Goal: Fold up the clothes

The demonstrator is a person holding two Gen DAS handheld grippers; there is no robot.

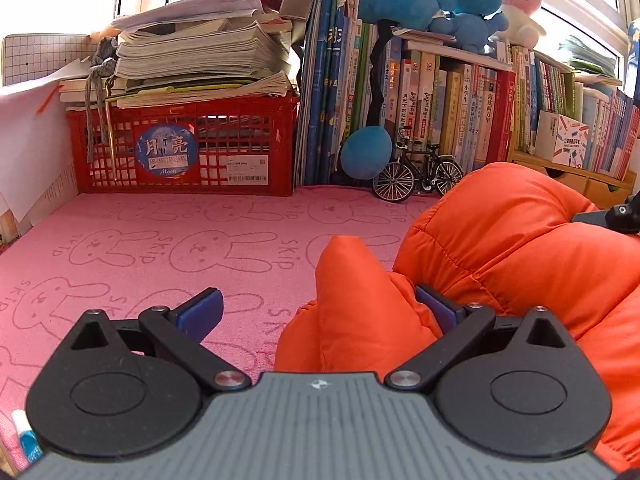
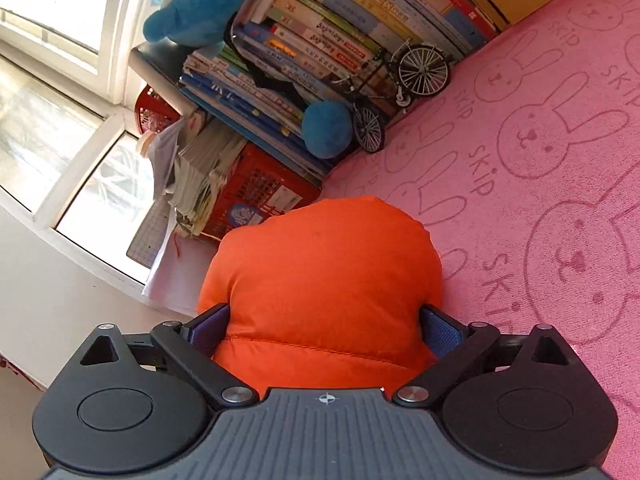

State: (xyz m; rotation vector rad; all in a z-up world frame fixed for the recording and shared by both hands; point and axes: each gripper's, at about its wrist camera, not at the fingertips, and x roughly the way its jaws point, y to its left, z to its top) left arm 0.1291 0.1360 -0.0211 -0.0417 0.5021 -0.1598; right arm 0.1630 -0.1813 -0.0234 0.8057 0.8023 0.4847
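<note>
Right claw [image 2: 324, 326] apart round orange jacket [image 2: 324, 276], left claw [image 1: 320, 312] apart, only left view shows red crate [image 1: 180, 148].

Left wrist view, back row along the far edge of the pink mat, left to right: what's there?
Red plastic crate topped with stacked papers → tall blue upright books → round blue plush ball → small black model bicycle → puffy orange down jacket.

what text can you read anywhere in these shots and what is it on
"SKiP": repeated on the pink bunny-print mat.
"月亮" and "Moon": round blue sticker on the red crate.
White barcode label on the crate: too small to read.
Book spines: Chinese titles, mostly too small or blurred.
</note>
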